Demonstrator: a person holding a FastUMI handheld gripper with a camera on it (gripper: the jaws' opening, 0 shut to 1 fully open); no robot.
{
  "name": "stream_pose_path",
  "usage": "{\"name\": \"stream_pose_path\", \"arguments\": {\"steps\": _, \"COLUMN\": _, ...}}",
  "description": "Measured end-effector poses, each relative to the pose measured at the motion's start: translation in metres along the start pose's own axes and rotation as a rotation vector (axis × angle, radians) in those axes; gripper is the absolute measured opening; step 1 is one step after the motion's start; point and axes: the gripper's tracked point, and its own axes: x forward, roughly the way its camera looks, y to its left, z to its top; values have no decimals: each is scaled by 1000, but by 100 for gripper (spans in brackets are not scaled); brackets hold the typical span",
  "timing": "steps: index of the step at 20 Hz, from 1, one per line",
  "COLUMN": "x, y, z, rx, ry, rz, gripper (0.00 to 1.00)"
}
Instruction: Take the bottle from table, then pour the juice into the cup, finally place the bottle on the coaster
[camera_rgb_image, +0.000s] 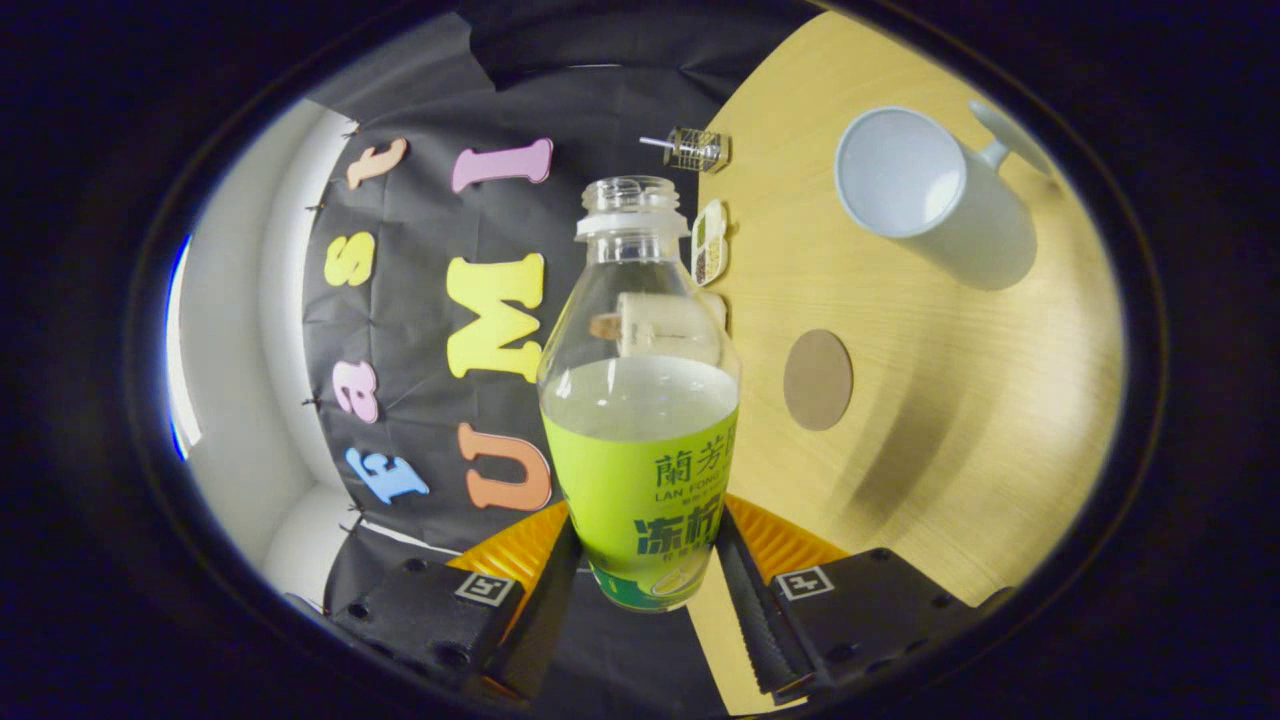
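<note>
**newbie_q:** So what's going on with your grip at the moment? Walk me through it, left to right.

**me:** Ok so furthest left, the white booth wall (235, 330) is curving round, with the black cloth (420, 330) hanging next to it. Then, bang in the middle, I'm gripping the bottle (640, 400). My gripper (645, 575) is clamping it low down on the green label, one finger (545, 590) pressing on each side, so it's properly grasped and not loose. The cap is off, the neck is open, and the juice is sitting at about the halfway mark, right at the top edge of the label. The whole view is tilted, so the table (930, 470) is looking like a wall off to the right of the bottle.

**newbie_q:** And the cup and the coaster?

**me:** Just right of the bottle's neck, a little divided dish (710, 242) is sitting on the table edge, with a small wire cage thing (697, 148) beyond it; I can't tell what that one is. Through the clear glass I'm also seeing something pale with a cork-like end (655, 325), too warped to name. Moving right, the round brown coaster (818, 380) is lying bare on the wood, near the bottle but not touching it. Further right and beyond that, the white cup (925, 195) is standing well apart from the bottle, mouth facing me, handle pointing away.
</note>
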Motion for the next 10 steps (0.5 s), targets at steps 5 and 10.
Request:
{"name": "stream_pose_path", "arguments": {"steps": 5, "x": 0, "y": 7, "z": 6, "rx": 94, "ry": -12, "rz": 22, "gripper": 80}}
{"name": "stream_pose_path", "arguments": {"steps": 10, "x": 4, "y": 15, "z": 5, "rx": 180, "ry": 6, "rz": 61, "gripper": 80}}
